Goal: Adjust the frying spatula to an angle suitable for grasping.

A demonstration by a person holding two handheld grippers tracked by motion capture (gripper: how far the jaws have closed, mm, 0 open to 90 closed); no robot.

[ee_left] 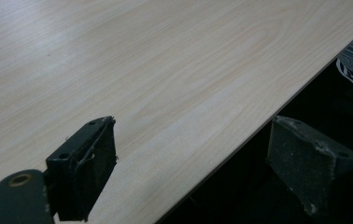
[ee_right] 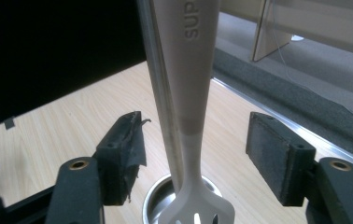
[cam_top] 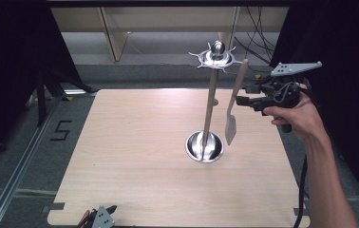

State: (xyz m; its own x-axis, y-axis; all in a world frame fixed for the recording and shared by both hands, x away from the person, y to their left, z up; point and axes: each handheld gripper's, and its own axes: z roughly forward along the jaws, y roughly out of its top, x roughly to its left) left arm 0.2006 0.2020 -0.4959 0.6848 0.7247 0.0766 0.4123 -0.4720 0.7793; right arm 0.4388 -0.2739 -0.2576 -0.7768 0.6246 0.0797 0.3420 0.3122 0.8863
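A metal utensil stand rises from a round base (cam_top: 204, 146) near the table's middle, with a thin pole (cam_top: 211, 99) and a hooked top ring (cam_top: 215, 57). A pale slotted spatula (cam_top: 230, 129) hangs upright from the ring, blade down, just right of the pole. My right gripper (cam_top: 243, 95) comes in level from the right. In the right gripper view the spatula's handle (ee_right: 191, 70) stands between the open jaws of that gripper (ee_right: 195, 149), and neither pad touches it. The left gripper (cam_top: 97, 219) rests at the table's near left edge, and its jaws (ee_left: 191, 163) are open and hold nothing.
The light wooden table (cam_top: 135, 156) has bare surface all around the stand. Black curtains flank both sides. A wooden shelf unit (cam_top: 116, 33) and cables (cam_top: 258, 33) lie beyond the far edge. A metal rail (cam_top: 16, 180) runs along the floor at the left.
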